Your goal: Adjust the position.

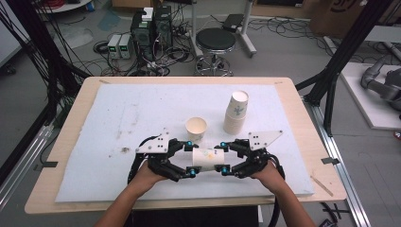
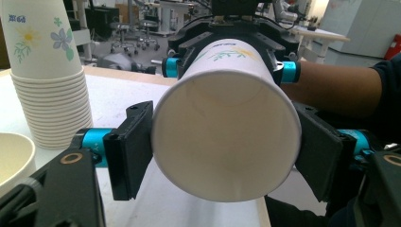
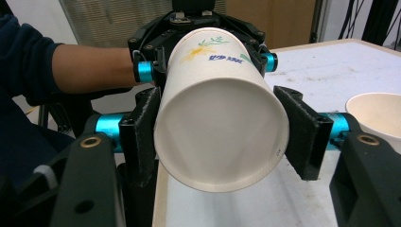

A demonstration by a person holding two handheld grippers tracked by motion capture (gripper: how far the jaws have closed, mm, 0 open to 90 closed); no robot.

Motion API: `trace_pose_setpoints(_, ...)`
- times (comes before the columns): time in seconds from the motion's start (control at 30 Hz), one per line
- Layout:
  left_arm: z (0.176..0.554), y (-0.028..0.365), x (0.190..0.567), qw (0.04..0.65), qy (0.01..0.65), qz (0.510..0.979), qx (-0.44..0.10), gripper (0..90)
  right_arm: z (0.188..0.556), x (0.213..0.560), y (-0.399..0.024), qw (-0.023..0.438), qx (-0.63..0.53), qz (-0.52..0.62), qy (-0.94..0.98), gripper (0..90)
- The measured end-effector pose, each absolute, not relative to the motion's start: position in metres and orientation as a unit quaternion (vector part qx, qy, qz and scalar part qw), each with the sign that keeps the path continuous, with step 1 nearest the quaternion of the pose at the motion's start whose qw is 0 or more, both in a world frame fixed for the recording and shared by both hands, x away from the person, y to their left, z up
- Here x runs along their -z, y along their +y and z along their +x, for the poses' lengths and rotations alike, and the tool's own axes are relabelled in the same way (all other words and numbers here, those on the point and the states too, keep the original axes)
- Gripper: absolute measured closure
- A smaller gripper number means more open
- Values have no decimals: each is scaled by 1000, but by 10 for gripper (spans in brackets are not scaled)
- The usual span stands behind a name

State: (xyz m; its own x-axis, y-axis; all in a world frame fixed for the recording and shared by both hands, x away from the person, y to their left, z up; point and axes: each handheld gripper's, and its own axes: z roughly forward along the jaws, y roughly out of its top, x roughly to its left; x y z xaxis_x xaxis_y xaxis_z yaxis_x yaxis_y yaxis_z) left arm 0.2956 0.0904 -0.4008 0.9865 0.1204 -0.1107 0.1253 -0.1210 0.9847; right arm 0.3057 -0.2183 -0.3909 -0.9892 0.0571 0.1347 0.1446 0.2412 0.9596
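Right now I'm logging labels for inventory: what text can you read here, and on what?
Held cup: short blue print beside the flower drawing, too blurred to read.
Cup stack: small blue print on the top cup, too blurred to read.
Cardboard box: dark marking, unreadable.

Cup [image 1: 208,158]: matt white paper, smooth, printed flowers.
Stack [image 1: 236,112]: same paper, ribbed rims.
Pads [image 3: 147,130]: black, matt, rough foam-like.
Gripper pins [image 2: 93,140]: glossy blue metal.
Mat [image 1: 118,118]: white, matt, stained at 9 o'clock.
Table [image 1: 302,123]: pale wood edge.
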Motion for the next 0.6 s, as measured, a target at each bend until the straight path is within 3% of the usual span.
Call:
trace_pose_setpoints(0.17,295,91,395,639,83,764,-3,285,305,390,-216,29,602,-64,-795,345)
trace_pose_setpoints(0.27,295,92,391,622,83,779,-4,285,304,389,-215,17,599,-84,-796,212)
trace_pose_setpoints(0.6,296,93,364,507,96,857,-19,289,300,379,-206,-16,558,-74,-827,212)
